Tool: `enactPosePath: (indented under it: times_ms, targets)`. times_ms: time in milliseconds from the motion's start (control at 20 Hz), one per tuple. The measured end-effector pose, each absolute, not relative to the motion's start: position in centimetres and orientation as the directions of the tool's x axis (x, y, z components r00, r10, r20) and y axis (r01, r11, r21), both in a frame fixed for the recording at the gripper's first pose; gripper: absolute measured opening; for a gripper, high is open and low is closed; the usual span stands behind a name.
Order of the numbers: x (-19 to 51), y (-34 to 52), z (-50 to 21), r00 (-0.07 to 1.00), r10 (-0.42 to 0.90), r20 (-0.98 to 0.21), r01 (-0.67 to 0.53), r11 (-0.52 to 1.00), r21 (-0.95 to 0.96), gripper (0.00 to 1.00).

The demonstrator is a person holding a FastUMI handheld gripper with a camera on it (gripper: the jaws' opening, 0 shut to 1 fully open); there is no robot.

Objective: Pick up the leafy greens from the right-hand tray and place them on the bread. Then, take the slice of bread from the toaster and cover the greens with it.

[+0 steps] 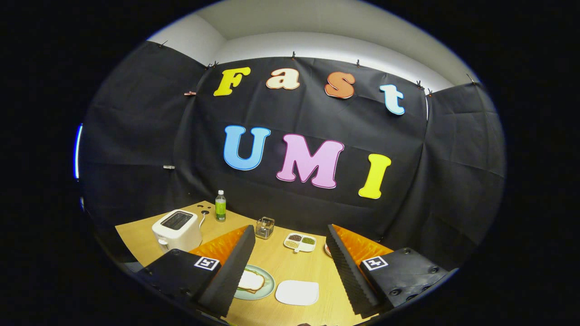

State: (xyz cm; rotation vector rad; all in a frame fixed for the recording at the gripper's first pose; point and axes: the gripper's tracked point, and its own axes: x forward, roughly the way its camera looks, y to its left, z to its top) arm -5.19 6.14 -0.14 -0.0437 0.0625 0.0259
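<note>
My gripper (290,227) is open and held well above the wooden table (281,265), with nothing between its fingers. Down between the fingers, close to the left finger (229,271), a slice of bread (251,280) lies on a pale green plate (268,286). A thin strip of leafy green (239,288) peeks out under the slice's left edge. Beside the plate, to its right, lies a bare white tray (297,292). The white toaster (176,231) stands beyond the left finger, its top slot dark.
A green bottle (220,206) stands at the table's far edge behind the toaster. A small glass container (264,227) and a white divided dish of grains (300,242) sit ahead between the fingers. A reddish rim (326,249) shows beside the right finger.
</note>
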Motion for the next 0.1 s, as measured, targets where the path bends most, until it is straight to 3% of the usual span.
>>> enactPosePath:
  times_ms: [100]
  targets:
    - [-4.92, 6.40, -0.16, 0.997, 0.031, -0.064, -0.034, 0.999, -0.042, 0.98]
